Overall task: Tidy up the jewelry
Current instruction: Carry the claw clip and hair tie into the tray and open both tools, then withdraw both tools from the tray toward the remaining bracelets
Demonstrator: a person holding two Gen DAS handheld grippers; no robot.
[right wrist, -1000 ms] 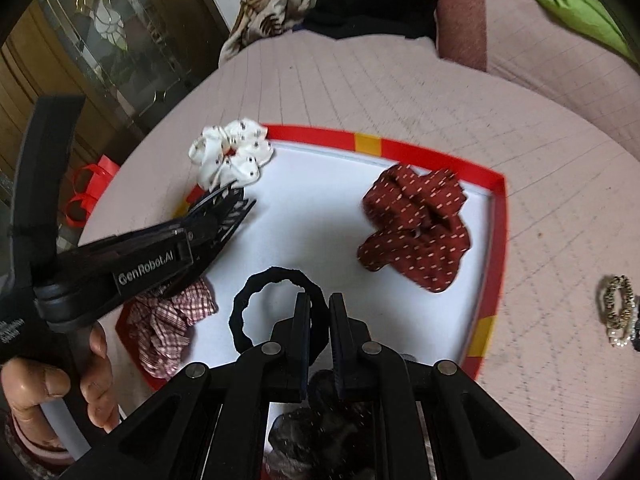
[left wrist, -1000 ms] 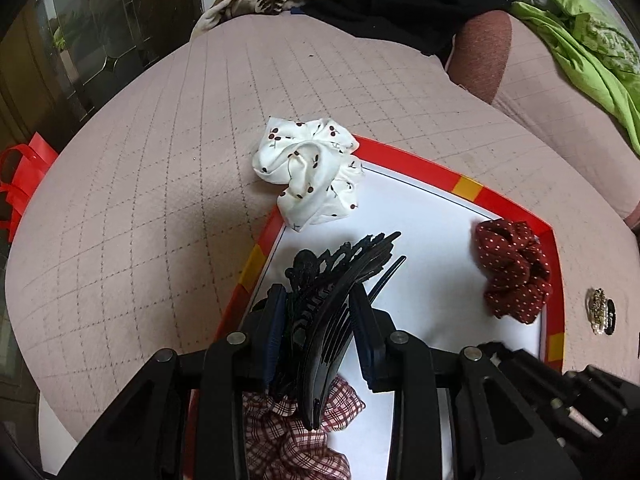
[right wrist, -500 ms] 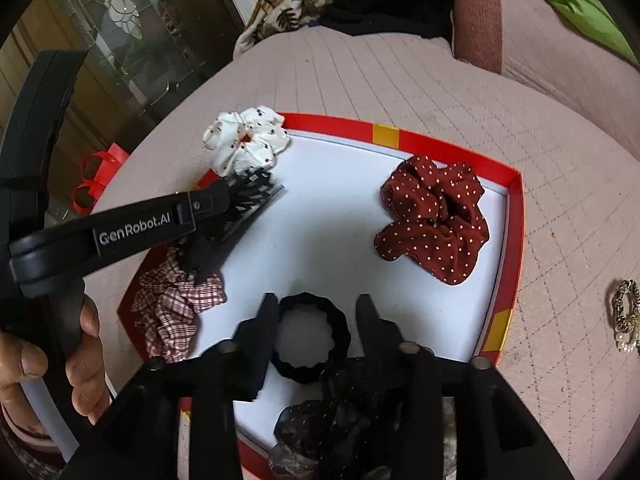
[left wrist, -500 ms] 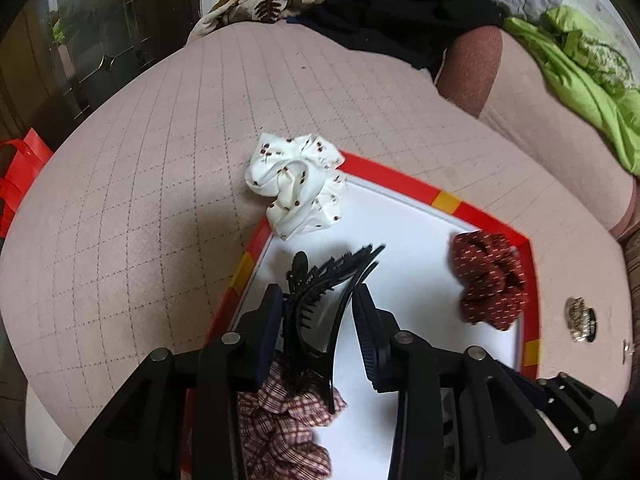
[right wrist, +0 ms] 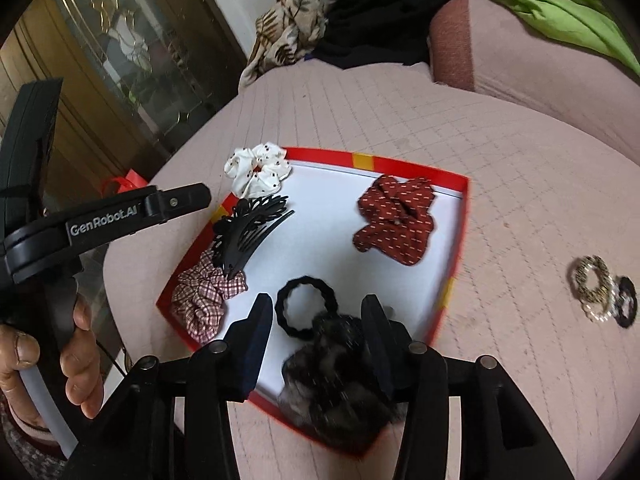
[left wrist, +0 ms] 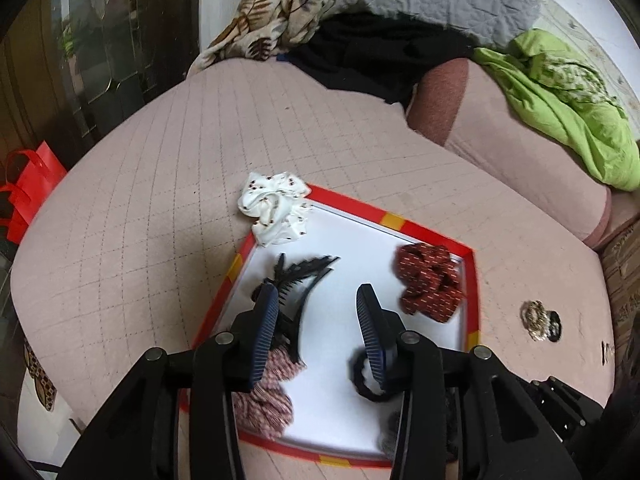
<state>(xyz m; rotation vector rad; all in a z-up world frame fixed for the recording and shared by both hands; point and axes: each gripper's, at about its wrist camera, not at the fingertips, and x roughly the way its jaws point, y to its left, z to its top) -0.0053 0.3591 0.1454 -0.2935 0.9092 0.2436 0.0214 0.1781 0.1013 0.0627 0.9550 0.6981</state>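
At far left of the right wrist view, a bare hand (right wrist: 52,364) grips the handle of the left tongs (left wrist: 318,320), which stand wide apart and hold nothing. Below them, a red-rimmed tray (right wrist: 460,240) with a white floor rests on a pink quilted sofa cushion (left wrist: 140,240). Along the tray's left edge, a checked scrunchie (right wrist: 200,296) lies in the near corner; a black claw clip (right wrist: 248,232) lies on the tray floor with its near end resting on that scrunchie. A white dotted scrunchie (right wrist: 256,168) sits across the far left corner, partly over the rim. At centre, a black hair tie (right wrist: 306,306) lies flat, touching a dark fuzzy scrunchie (right wrist: 340,388) at the near rim. The right tongs (right wrist: 316,328) are wide apart and empty, straddling the fuzzy scrunchie. A dark red dotted scrunchie (right wrist: 394,220) lies toward the far right corner. Outside the tray, well right, a small cluster of beaded and black hair ties (right wrist: 604,292) rests on the cushion.
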